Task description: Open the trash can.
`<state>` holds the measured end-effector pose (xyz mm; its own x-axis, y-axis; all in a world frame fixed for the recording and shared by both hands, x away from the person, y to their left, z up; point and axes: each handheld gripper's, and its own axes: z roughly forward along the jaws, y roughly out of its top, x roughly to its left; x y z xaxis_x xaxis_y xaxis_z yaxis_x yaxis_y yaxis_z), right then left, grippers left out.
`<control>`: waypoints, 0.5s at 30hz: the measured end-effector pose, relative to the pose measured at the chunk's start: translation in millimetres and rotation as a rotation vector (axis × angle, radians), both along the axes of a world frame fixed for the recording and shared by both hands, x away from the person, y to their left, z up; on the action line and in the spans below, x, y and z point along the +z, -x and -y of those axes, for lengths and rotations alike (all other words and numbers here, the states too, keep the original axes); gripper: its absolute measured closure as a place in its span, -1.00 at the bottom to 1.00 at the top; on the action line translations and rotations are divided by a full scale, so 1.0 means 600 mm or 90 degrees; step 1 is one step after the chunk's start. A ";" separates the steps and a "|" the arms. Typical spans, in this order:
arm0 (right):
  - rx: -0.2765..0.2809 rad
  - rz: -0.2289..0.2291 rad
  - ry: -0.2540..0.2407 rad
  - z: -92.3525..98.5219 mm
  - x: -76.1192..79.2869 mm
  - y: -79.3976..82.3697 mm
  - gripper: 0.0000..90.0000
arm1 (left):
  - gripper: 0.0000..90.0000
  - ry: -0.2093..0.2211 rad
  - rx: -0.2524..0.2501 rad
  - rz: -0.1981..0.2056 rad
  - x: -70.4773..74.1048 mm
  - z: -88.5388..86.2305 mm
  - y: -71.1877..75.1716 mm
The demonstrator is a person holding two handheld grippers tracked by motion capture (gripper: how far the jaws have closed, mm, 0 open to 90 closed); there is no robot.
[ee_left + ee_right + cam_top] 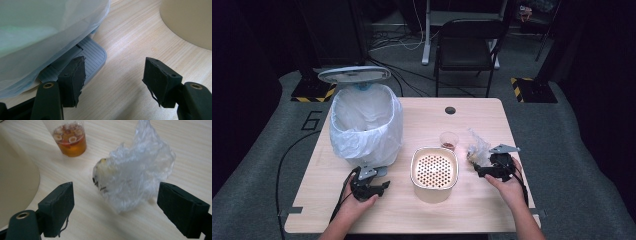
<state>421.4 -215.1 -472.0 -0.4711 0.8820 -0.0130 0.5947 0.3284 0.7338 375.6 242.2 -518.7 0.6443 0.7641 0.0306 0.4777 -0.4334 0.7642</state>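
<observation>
While my right tool [116, 207] stands spread around the crumpled plastic wrap [135, 177] at centre frame in the right gripper view, neither pad presses on it, and the wrap sits on the pale wood surface [482, 120], lower right of the small cup of amber liquid [70, 140]. In the high view the wrap lies right of centre, beside the cream strainer bowl [434, 172]. My left tool [113, 80], also spread and holding nothing, rests low in its own view with one pad by the grey pedal [93, 53] of the lined bin [366, 122]. To do this well, I judge, I should centre the bundle between the pads, pinch its thick middle rather than a loose edge, and keep clear of the cup.
</observation>
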 end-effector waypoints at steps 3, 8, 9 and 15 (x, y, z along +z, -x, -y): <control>0.008 0.010 0.006 -0.009 0.009 -0.011 -0.69 | -0.24 -0.001 -0.001 0.000 0.000 0.000 0.000; 0.014 0.015 0.010 -0.026 0.023 -0.024 -0.70 | -0.24 0.000 0.000 0.001 0.000 0.000 0.000; 0.016 0.014 0.012 -0.029 0.025 -0.027 -0.70 | -0.24 0.007 0.007 -0.004 -0.001 0.002 0.002; 0.010 0.006 0.009 -0.031 0.023 -0.045 -0.70 | -0.24 0.001 0.002 0.001 0.000 0.001 0.000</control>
<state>448.7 -196.2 -458.3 -0.4843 0.8744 -0.0295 0.5829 0.3476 0.7345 375.3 241.9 -518.9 0.6416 0.7665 0.0307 0.4778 -0.4306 0.7657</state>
